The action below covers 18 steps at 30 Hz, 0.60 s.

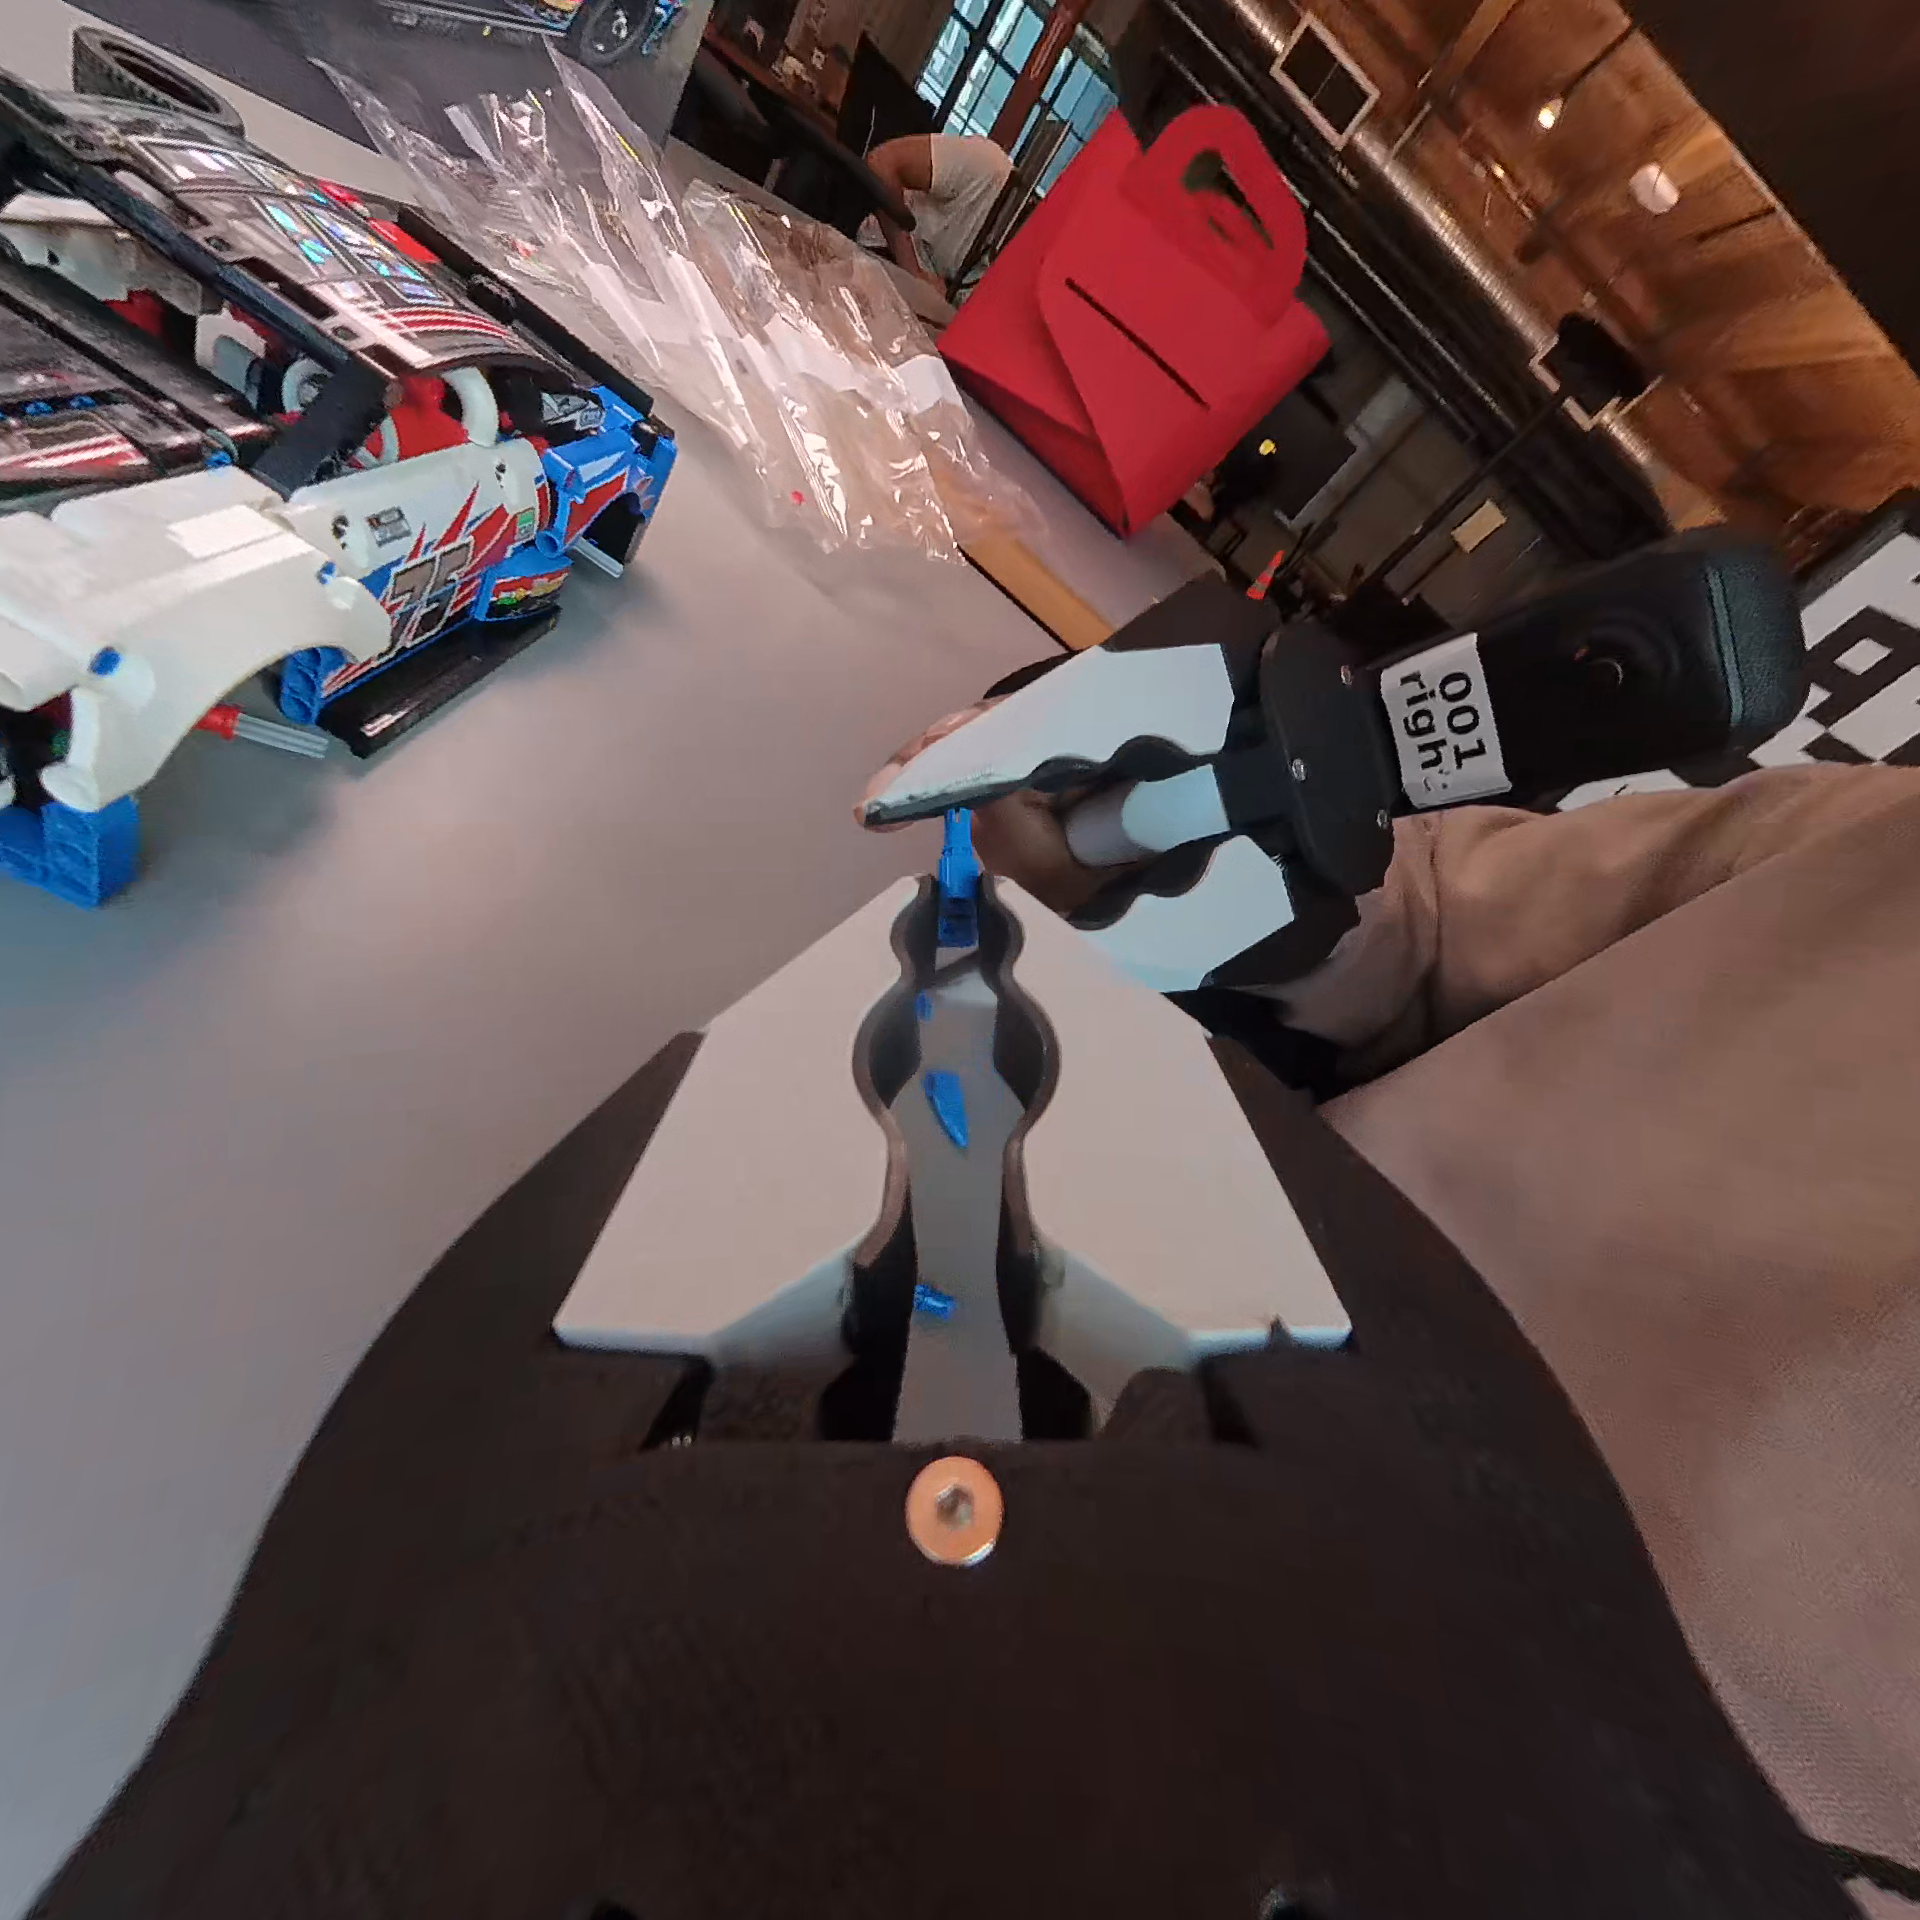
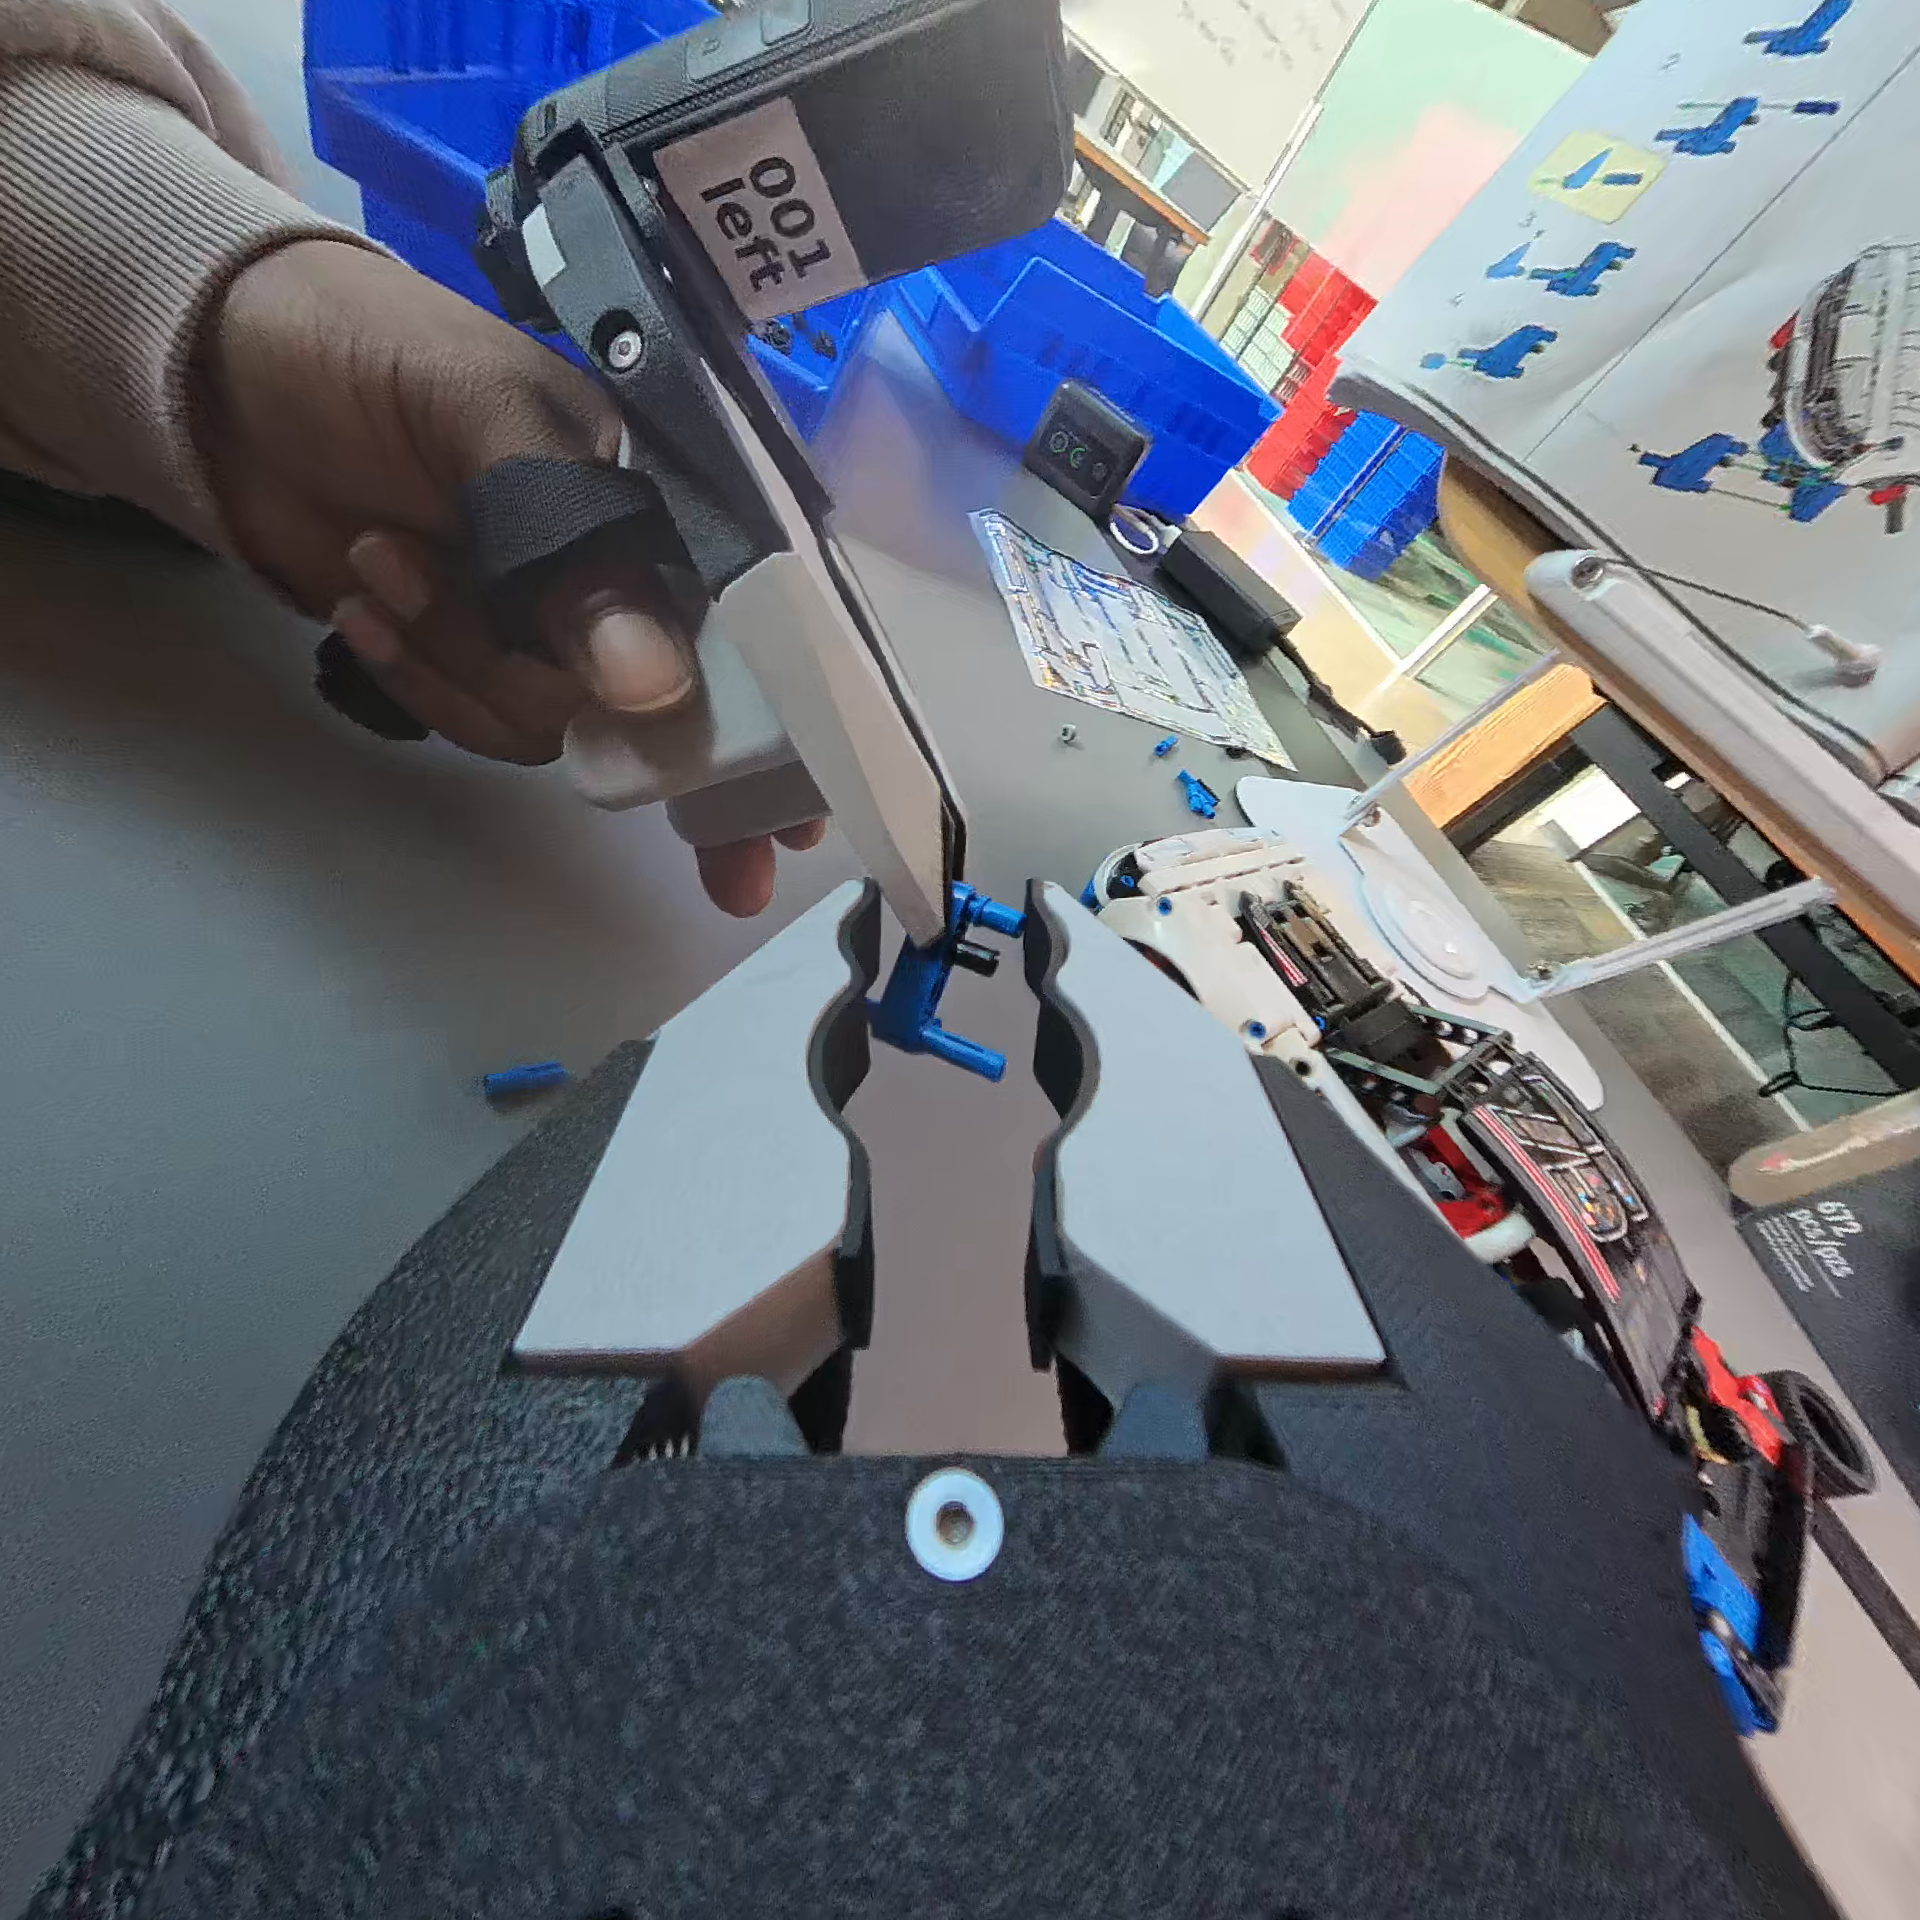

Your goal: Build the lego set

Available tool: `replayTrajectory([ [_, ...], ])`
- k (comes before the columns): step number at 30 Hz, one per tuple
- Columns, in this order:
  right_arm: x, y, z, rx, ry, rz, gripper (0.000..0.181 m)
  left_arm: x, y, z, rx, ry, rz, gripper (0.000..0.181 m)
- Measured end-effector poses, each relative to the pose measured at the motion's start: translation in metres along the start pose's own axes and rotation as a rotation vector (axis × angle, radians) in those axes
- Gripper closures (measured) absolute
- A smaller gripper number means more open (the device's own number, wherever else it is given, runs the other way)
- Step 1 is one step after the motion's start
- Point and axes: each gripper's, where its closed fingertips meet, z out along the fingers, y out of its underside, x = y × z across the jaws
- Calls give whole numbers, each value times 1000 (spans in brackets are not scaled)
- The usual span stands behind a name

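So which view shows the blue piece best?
The right wrist view: the blue piece shows nearly whole, pins visible, pinched by the left gripper. The left wrist view shows only a thin, edge-on part of it between its own fingertips.

Label (image 1: 1444,732) on right claw (image 1: 975,862), sticker (image 2: 764,223) on left claw (image 2: 940,925), car decals (image 1: 426,603)

Grey table (image 1: 644,935), wood-plank ceiling (image 1: 1558,260), paned window (image 1: 987,62), stacked blue bins (image 2: 1371,488)
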Motion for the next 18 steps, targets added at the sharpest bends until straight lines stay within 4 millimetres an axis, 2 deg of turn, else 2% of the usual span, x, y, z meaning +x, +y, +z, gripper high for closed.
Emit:
replayTrajectory([
  [6, 0, -3, 0, -27, 36, -97, 162, 6, -1, 0, 36, 42, -139, 176],
  [10, -4, -2, 0, -36, 31, -138, 165, 6, 2, 0, 16, 34, -144, 176],
  [18, -10, 4, 3, -40, -37, -80, 163, 2, 9, 0, -1, 49, -191, 176],
])
